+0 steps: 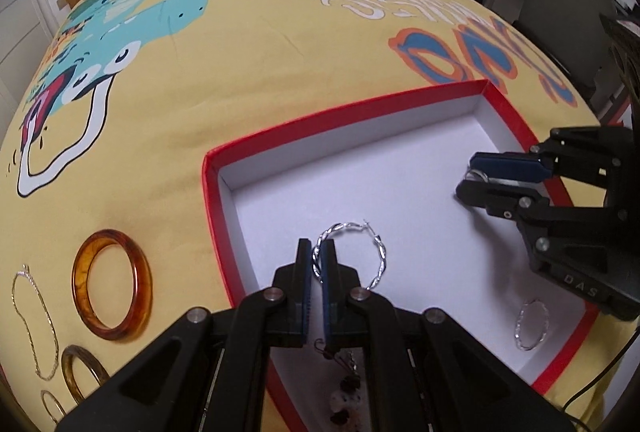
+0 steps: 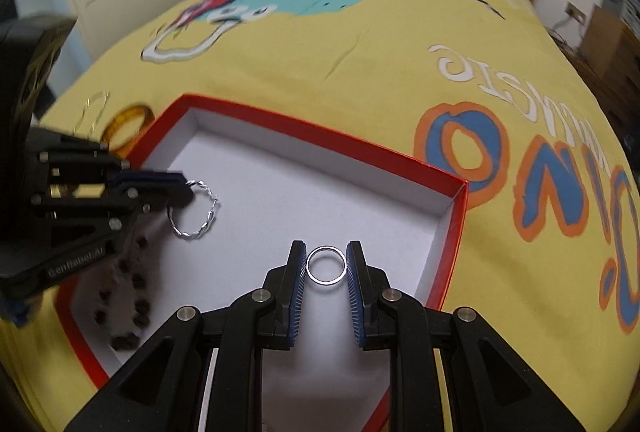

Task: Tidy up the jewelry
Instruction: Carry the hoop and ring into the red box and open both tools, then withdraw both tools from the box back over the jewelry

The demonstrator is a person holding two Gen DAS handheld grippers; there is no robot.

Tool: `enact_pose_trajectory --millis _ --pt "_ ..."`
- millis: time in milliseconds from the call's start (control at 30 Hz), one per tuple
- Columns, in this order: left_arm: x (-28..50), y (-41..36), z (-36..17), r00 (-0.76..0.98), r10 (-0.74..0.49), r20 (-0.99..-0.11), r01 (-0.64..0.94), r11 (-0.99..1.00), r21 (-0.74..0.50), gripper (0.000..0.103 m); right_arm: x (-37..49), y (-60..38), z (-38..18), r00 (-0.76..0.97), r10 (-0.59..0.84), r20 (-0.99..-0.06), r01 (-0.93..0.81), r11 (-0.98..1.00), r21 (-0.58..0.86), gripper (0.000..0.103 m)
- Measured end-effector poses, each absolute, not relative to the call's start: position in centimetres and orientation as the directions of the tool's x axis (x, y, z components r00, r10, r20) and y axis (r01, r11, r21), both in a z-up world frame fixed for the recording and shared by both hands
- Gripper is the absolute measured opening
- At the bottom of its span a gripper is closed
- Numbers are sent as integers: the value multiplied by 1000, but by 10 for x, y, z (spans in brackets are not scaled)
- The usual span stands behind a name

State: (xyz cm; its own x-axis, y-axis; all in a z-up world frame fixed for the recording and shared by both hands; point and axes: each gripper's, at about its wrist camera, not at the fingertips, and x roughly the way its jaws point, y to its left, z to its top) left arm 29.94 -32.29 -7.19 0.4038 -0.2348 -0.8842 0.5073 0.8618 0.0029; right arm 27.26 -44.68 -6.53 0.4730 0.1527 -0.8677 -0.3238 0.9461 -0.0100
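Item: red-rimmed box, white inside, lying on the yellow bed cover. We logged the left gripper over the box, jaws narrowed onto a twisted silver hoop earring. The right gripper hung over the box too, jaws pinching a plain silver ring. Inside the box: a second twisted hoop and a dark beaded piece. Outside the box, on the cover: an amber bangle, a thin chain, a smaller amber bangle.
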Motion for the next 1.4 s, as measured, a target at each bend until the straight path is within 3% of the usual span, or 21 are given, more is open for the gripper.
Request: enact_pose_trajectory --millis 267,433,800,1400 --pt "303 -322 -75 415 -233 -879 483 876 -4 6 266 -442 -66 476 122 -871 -363 929 -67 22" --pt "301 -320 -69 412 -256 -874 484 875 -29 7 262 -440 -61 485 120 -866 -356 932 -70 34" --pt "265 -300 -26 469 -302 -830 468 882 -57 32 221 -456 -19 562 122 -818 -241 970 -20 37" --pt "174 -208 15 571 -201 -796 360 933 22 32 141 -415 13 607 162 -778 -122 986 110 50"
